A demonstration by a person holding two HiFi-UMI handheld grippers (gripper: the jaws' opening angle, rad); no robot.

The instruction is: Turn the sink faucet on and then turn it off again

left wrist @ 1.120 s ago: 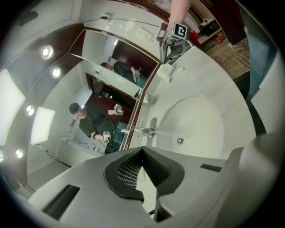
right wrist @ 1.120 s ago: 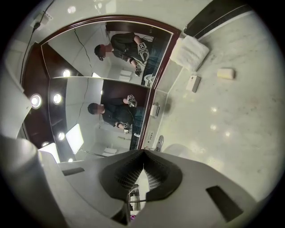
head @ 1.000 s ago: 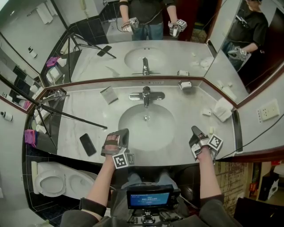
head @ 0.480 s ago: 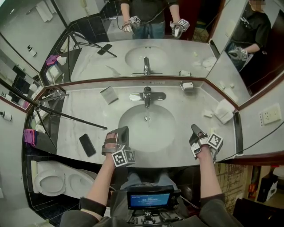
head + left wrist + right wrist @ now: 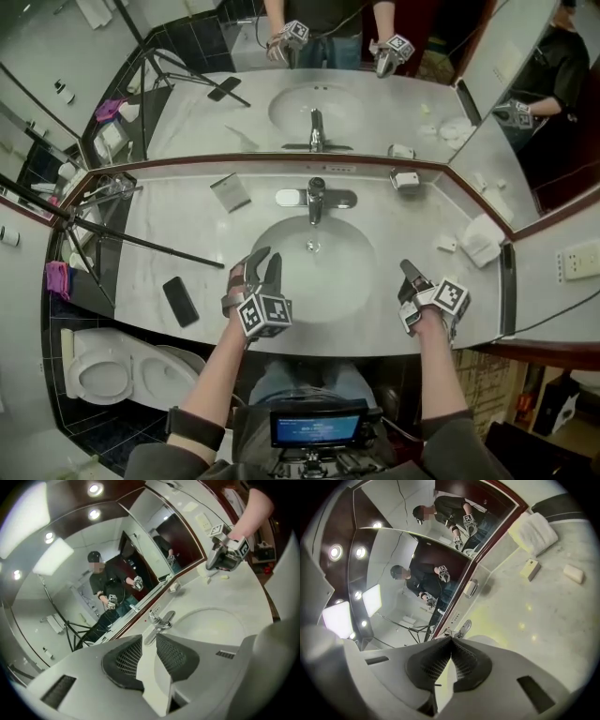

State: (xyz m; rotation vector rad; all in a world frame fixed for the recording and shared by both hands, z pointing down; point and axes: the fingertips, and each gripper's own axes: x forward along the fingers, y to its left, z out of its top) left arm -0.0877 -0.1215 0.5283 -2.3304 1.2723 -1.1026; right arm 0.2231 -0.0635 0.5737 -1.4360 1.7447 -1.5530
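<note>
I am holding my left gripper (image 5: 265,262) over the near left edge of the sink (image 5: 349,274). Its jaws have just been opening and are now standing partly apart with nothing between them, and through the gap I am looking toward the faucet (image 5: 316,199). The faucet is standing at the back rim of the sink, just below the mirror, well apart from both grippers. I am holding my right gripper (image 5: 410,272) over the counter (image 5: 178,234) to the right of the sink, its jaws pressed together and empty. A phone (image 5: 181,301) is lying on the counter to my left.
</note>
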